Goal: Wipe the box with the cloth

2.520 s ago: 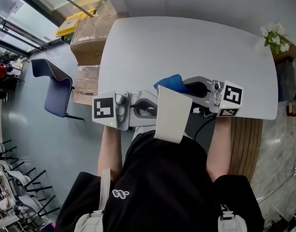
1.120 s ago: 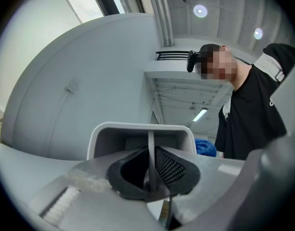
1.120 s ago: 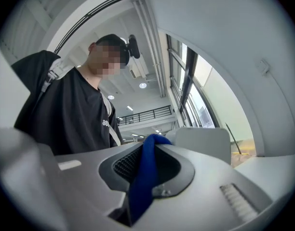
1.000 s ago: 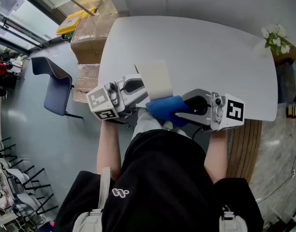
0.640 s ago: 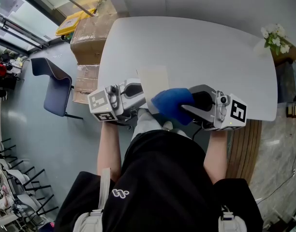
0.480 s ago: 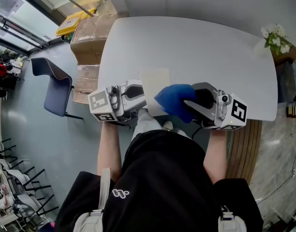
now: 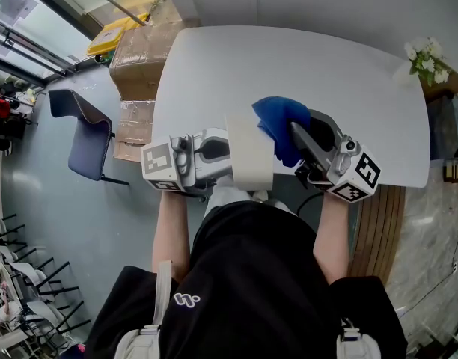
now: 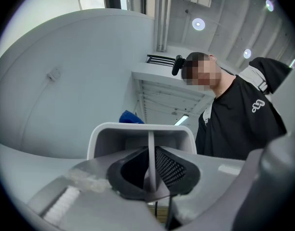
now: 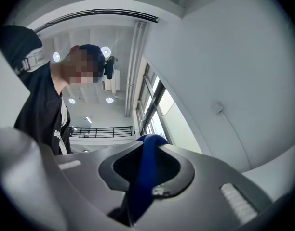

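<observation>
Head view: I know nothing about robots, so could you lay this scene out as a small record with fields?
Left gripper: shut on the white box, gripping a thin edge
Right gripper: shut on the blue cloth
Cloth position: against the box's right side
Table: pale grey, beneath both grippers

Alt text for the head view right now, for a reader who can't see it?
Seen from above, the left gripper holds a pale flat box while the right gripper holds a blue cloth at the box's side, over a grey table.
</observation>
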### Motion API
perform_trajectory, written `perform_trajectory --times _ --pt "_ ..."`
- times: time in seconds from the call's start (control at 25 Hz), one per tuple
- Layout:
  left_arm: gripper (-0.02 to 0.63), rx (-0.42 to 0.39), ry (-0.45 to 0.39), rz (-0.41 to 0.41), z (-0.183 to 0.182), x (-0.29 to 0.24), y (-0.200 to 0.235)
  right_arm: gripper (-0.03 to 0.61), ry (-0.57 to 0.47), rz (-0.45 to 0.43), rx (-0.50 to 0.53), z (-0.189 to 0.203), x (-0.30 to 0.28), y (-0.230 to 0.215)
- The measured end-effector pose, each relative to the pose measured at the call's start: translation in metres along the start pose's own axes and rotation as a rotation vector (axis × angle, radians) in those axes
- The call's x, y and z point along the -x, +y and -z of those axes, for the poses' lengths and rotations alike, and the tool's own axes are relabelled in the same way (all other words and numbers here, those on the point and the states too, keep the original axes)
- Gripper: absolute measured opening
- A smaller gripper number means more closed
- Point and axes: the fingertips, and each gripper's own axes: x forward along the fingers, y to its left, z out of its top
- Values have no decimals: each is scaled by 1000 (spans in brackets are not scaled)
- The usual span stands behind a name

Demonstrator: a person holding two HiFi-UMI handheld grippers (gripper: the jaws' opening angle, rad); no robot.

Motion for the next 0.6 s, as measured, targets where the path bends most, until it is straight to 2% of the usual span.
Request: perform_trajectory --times 0.32,0.6 --pt "48 -13 -12 5 -5 -2 -3 55 50 165 30 12 5 -26" --pt "48 -15 -87 -39 -19 10 4 54 167 188 44 37 1 -28"
